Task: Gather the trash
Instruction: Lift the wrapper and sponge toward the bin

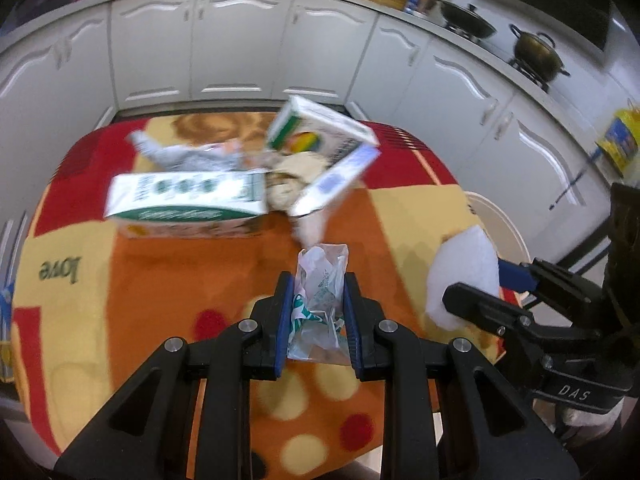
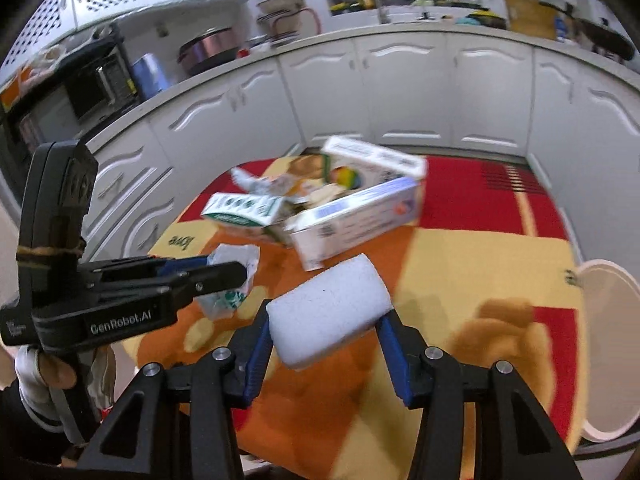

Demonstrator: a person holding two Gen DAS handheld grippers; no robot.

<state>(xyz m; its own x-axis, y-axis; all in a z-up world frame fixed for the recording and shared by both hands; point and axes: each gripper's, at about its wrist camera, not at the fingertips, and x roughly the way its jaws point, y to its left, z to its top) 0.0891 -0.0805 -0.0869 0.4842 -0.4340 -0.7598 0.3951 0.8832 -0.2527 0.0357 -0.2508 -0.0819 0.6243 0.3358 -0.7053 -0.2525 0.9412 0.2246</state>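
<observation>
My left gripper (image 1: 318, 312) is shut on a crumpled clear plastic wrapper with green print (image 1: 320, 304), held above the table; it also shows in the right wrist view (image 2: 228, 280). My right gripper (image 2: 326, 328) is shut on a white foam block (image 2: 328, 312), which shows in the left wrist view (image 1: 464, 276) at the right. A green-and-white carton (image 1: 188, 204) lies on its side ahead. A white-and-blue open box (image 1: 328, 160) leans tilted behind it, with crumpled paper (image 1: 288, 180) between them.
The table has an orange, yellow and red cloth (image 1: 160, 300). A white round chair or lid (image 2: 608, 360) stands at the table's right edge. White kitchen cabinets (image 1: 240, 40) curve round behind, with pots on the counter.
</observation>
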